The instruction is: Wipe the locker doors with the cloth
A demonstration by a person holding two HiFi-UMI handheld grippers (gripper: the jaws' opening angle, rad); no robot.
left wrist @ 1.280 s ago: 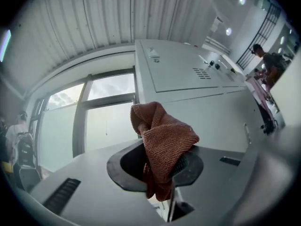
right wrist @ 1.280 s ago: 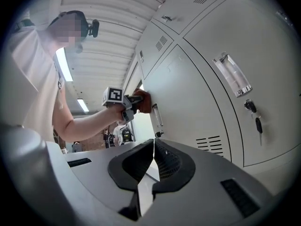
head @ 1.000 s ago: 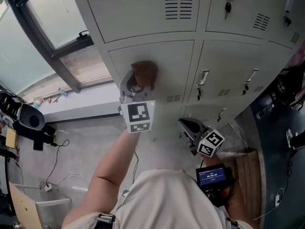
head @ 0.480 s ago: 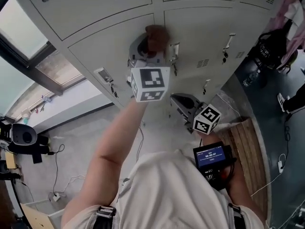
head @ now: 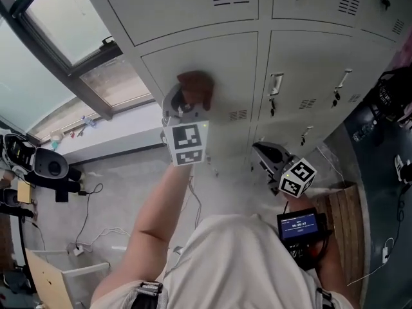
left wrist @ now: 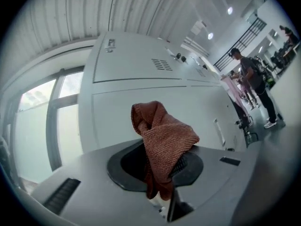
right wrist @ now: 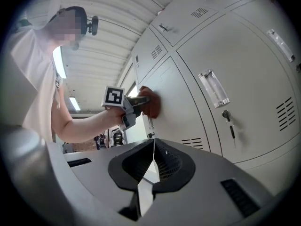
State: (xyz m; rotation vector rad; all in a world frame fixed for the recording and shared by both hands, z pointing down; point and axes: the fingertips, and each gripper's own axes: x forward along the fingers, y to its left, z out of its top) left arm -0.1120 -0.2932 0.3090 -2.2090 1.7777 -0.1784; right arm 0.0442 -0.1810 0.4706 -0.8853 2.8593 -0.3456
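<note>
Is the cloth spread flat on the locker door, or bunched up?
Bunched up: the cloth is a crumpled wad clamped in the left gripper, its front end against the locker door.

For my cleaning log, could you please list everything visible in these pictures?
locker doors: several, light grey, stacked rows ahead
cloth: one, reddish-brown, against a door near the window
door handles: several, silver, on doors further right
window: one, dark frame, left of the lockers
wooden slatted board: one, brown, floor at right
bystander: one, dark clothes, far along the lockers
left claw: one, grey, shut on the cloth
right claw: one, grey, shut, empty, held low
</note>
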